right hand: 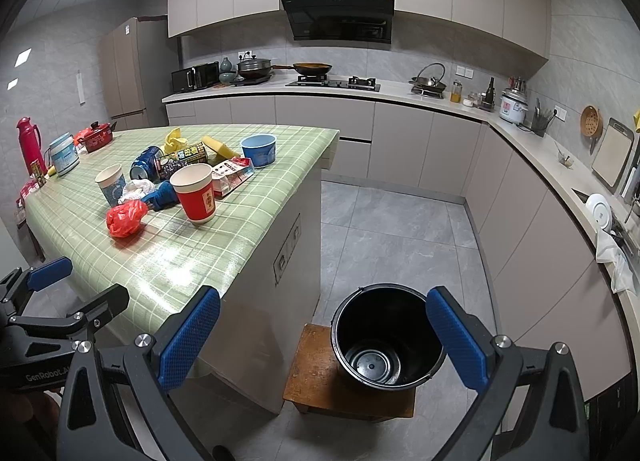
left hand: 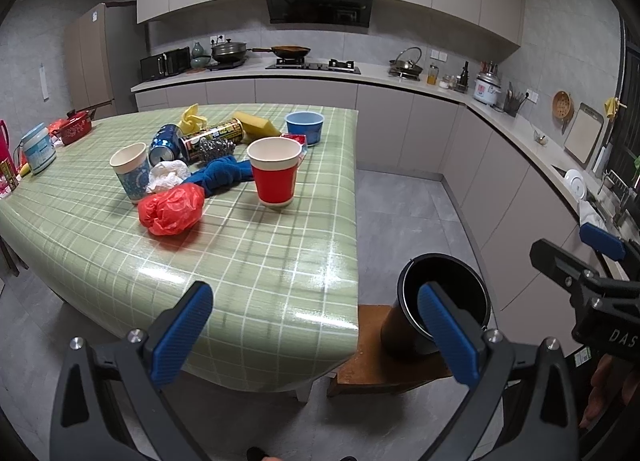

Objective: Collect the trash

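Trash lies in a heap on the green checked table (left hand: 280,261): a red paper cup (left hand: 276,175), a blue patterned cup (left hand: 130,173), a crumpled red plastic bag (left hand: 172,209), white crumpled paper (left hand: 168,175), a blue can (left hand: 165,144) and a yellow-black can (left hand: 214,135). A black bucket (right hand: 384,337) stands empty on a wooden stool (right hand: 312,377) by the table's near corner. My left gripper (left hand: 320,333) is open over the table's near edge, holding nothing. Above the bucket, my right gripper (right hand: 324,341) is open and empty too.
Also on the table are a blue cloth (left hand: 224,177), steel wool (left hand: 216,149), a yellow sponge (left hand: 256,125), a blue bowl (left hand: 305,127), a red packet (right hand: 234,175) and a red pot (left hand: 74,127). Kitchen counters (right hand: 440,101) run along the back and right walls, across grey floor (right hand: 400,229).
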Action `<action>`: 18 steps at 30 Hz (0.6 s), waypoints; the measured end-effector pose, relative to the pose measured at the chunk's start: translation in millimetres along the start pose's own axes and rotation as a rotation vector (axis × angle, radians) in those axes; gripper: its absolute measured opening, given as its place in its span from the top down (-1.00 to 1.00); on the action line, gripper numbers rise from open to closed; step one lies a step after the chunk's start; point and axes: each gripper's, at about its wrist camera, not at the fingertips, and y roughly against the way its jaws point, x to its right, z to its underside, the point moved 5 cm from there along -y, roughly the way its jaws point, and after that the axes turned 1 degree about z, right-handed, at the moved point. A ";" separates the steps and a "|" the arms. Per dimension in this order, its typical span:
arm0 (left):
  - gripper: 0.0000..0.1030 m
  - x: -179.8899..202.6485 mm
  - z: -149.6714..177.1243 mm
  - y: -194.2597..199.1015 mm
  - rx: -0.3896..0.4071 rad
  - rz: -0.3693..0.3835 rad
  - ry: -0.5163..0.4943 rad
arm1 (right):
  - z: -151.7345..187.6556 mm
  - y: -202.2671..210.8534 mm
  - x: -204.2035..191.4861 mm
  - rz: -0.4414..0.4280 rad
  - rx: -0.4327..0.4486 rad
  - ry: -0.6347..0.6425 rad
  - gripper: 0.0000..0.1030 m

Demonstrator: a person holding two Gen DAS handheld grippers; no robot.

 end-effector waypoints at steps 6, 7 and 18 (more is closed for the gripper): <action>-1.00 -2.2 -0.9 -0.7 0.001 -0.002 -0.002 | 3.4 -5.7 -1.2 -0.003 0.002 0.002 -1.00; -1.00 -1.5 -0.8 -0.1 0.002 -0.002 -0.002 | 3.3 -5.8 -1.2 -0.003 0.001 0.003 -1.00; -1.00 -4.5 -1.9 -0.8 0.001 -0.001 0.008 | 3.0 -6.1 -1.5 -0.003 0.001 0.002 -1.00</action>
